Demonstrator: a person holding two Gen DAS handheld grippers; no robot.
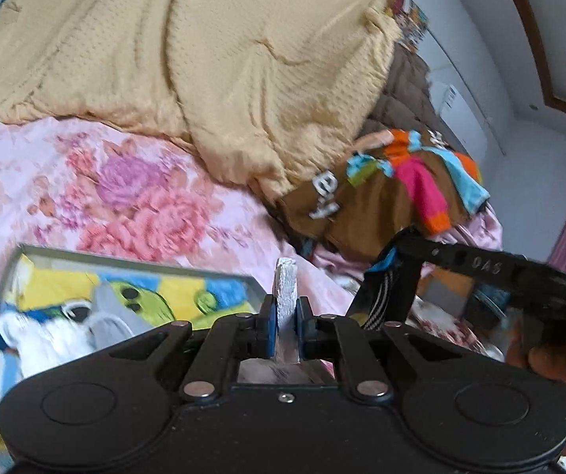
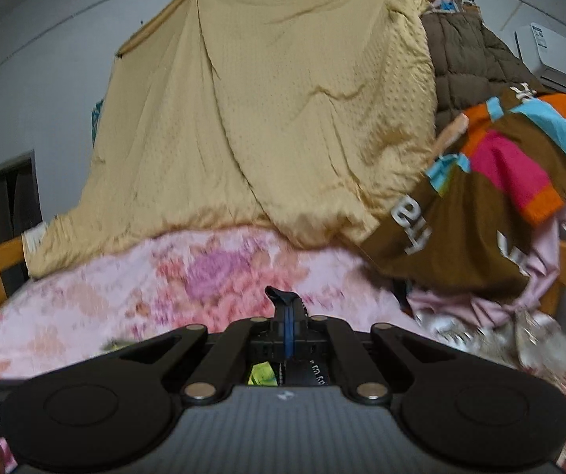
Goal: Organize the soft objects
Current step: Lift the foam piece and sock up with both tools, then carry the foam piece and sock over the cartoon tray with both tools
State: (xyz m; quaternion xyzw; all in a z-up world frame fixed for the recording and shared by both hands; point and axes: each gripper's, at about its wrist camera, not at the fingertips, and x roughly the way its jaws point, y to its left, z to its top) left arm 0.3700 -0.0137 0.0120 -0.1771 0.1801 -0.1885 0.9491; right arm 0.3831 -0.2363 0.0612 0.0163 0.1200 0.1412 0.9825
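A pinch of white-grey fabric (image 1: 287, 292) is clamped between the blue pads (image 1: 268, 326) of the left tool (image 1: 285, 324), and a strip of it stands up between the closed jaws. In the mirror (image 1: 125, 304) at 9 o'clock of that tool, a cartoon-printed cloth in yellow, blue and green is reflected. The right tool (image 2: 289, 326) is closed on a dark blue piece of fabric (image 2: 283, 296), a small fold of which is seen poking up above the pads; what the piece belongs to cannot be told. In the left wrist view the right tool (image 1: 385, 296) is seen at 3 o'clock, with a dark striped cloth caught in it. A floral pink bedsheet (image 1: 105, 181) is spread over the bed ahead of both tools. Beyond it, at 12 o'clock, a tan blanket (image 2: 267, 118) is draped high. A brown garment (image 2: 461, 229) with pink, orange and blue patches is heaped at 2 o'clock, just beside the blanket's lower edge.
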